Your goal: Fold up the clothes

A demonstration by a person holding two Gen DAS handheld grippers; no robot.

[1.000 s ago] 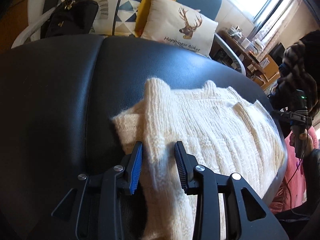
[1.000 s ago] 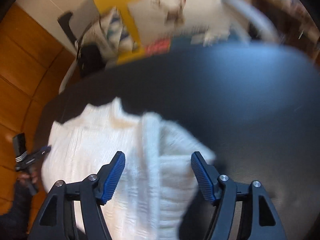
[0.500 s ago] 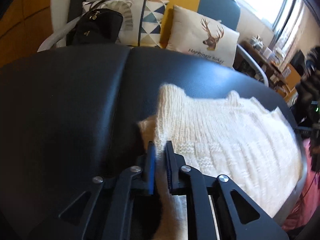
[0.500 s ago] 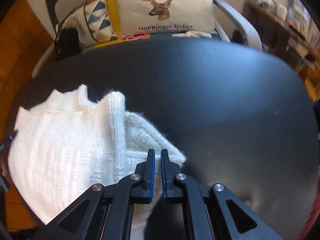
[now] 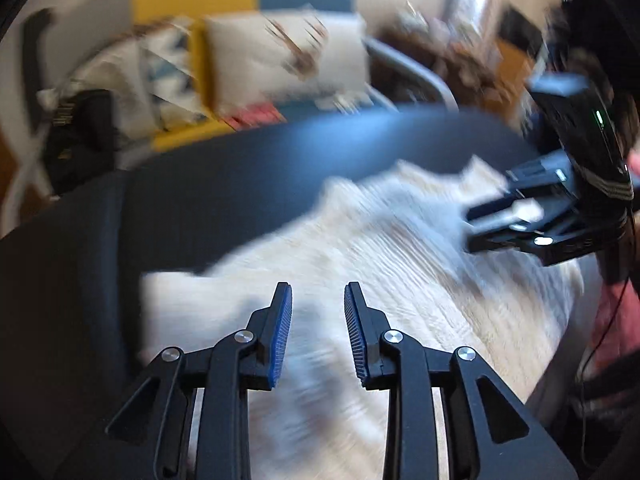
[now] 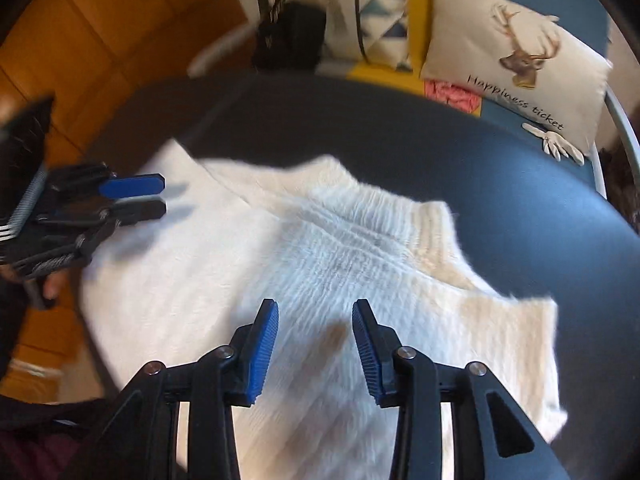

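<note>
A cream knitted sweater (image 6: pixel 304 256) lies flat on the black leather surface (image 6: pixel 520 200), its sleeves folded in over the body. It also shows, blurred, in the left wrist view (image 5: pixel 360 280). My left gripper (image 5: pixel 317 300) is open and empty just above the sweater's left part. It also shows in the right wrist view (image 6: pixel 132 196) at the far left. My right gripper (image 6: pixel 315 316) is open and empty above the sweater's middle. It also shows in the left wrist view (image 5: pixel 492 216) at the right.
A deer-print cushion (image 6: pixel 516 52), a triangle-pattern cushion (image 6: pixel 372 8) and a black bag (image 6: pixel 292 36) sit on the sofa behind the surface. A pink cloth (image 6: pixel 452 94) lies by the cushion. Orange wood panelling (image 6: pixel 80 40) is at the left.
Both grippers were shut on the sweater's sleeve edges half a second ago. Both have let go and opened, and now hover over the sweater with the sleeves laid inward.
</note>
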